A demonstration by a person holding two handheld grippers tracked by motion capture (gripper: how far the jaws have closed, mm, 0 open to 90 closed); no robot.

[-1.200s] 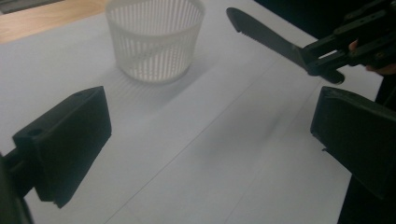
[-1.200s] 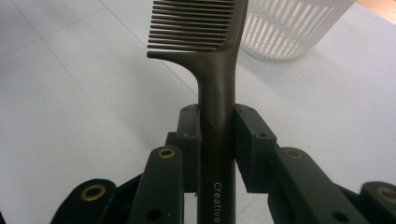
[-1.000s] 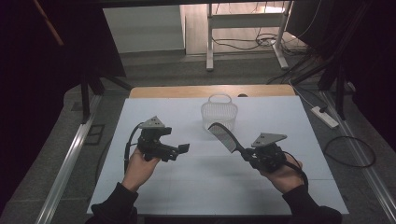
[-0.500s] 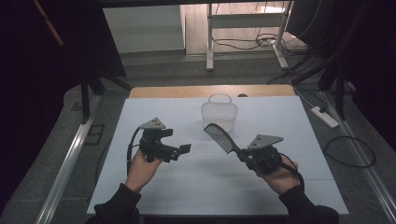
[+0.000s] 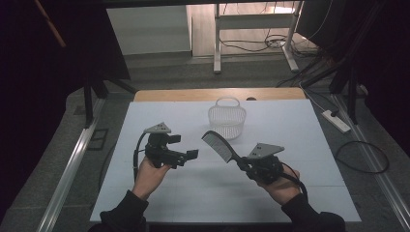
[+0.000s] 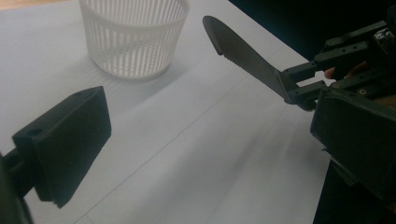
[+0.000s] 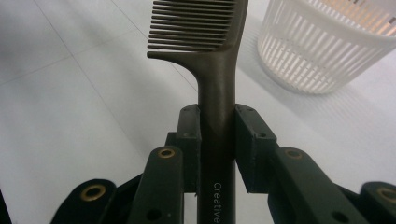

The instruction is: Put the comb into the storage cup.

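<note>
Around: white basket [image 5: 227, 119] sitting far of centre on the table [image 5: 309, 145], nothing blocking | Comb [image 5: 218, 146]: held above the table's middle, pointing far-left toward the basket | Right gripper [image 5: 241, 163] pinching its handle; handle end hidden | Left gripper [image 5: 186, 147] hanging spread, holding nothing.

1. One dark comb [image 5: 218, 146] is showing, raised above the counter [image 5: 309, 145].
2. One white slotted basket [image 5: 227, 119] is standing on it.
3. Two grippers are appearing: left gripper [image 5: 186, 147], right gripper [image 5: 242, 163].
</note>
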